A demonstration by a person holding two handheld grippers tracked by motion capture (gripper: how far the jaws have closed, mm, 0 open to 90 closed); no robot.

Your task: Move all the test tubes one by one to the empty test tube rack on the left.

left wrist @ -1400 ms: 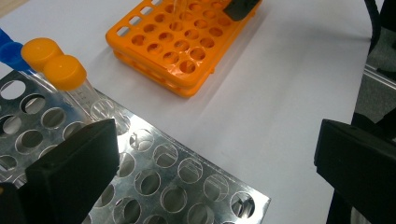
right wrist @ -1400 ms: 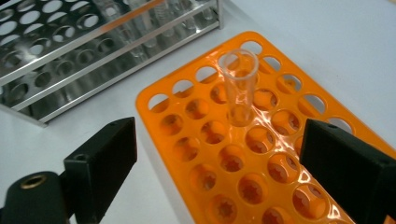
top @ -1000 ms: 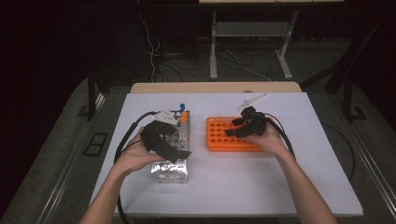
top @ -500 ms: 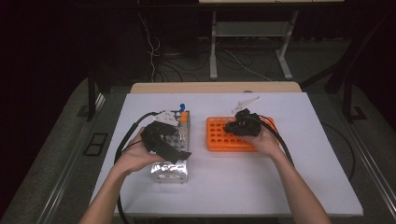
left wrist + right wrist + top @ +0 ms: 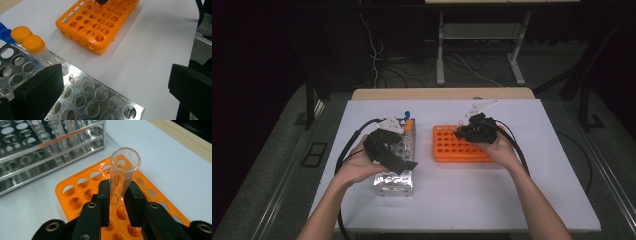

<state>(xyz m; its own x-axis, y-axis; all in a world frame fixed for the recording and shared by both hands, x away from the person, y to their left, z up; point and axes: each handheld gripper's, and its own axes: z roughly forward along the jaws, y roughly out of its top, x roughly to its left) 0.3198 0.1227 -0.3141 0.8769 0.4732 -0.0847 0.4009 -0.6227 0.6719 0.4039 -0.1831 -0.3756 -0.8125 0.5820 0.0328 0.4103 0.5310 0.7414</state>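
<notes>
My right gripper (image 5: 119, 192) is shut on a clear, uncapped glass test tube (image 5: 125, 167). It holds the tube tilted over the holes of the orange tube rack (image 5: 75, 192). From above, the right gripper (image 5: 466, 132) hovers at the far middle of the orange rack (image 5: 452, 150). My left gripper (image 5: 115, 85) stands open with nothing between its jaws, low over the metal tube rack (image 5: 100, 100). In the high view the left gripper (image 5: 398, 156) is above the metal rack (image 5: 394, 182). In the left gripper view the held tube (image 5: 93, 10) points down into the orange rack (image 5: 100, 25).
Tubes with orange caps (image 5: 32, 42) and a blue cap (image 5: 5, 35) stand at the metal rack's far end. Several clear tubes (image 5: 57, 135) stand in the metal rack too. Cables trail from both grippers over the white table (image 5: 537, 200). Bare table lies at the front and right.
The right gripper has shifted only slightly over the orange rack. The left hand has kept still above the metal rack.
</notes>
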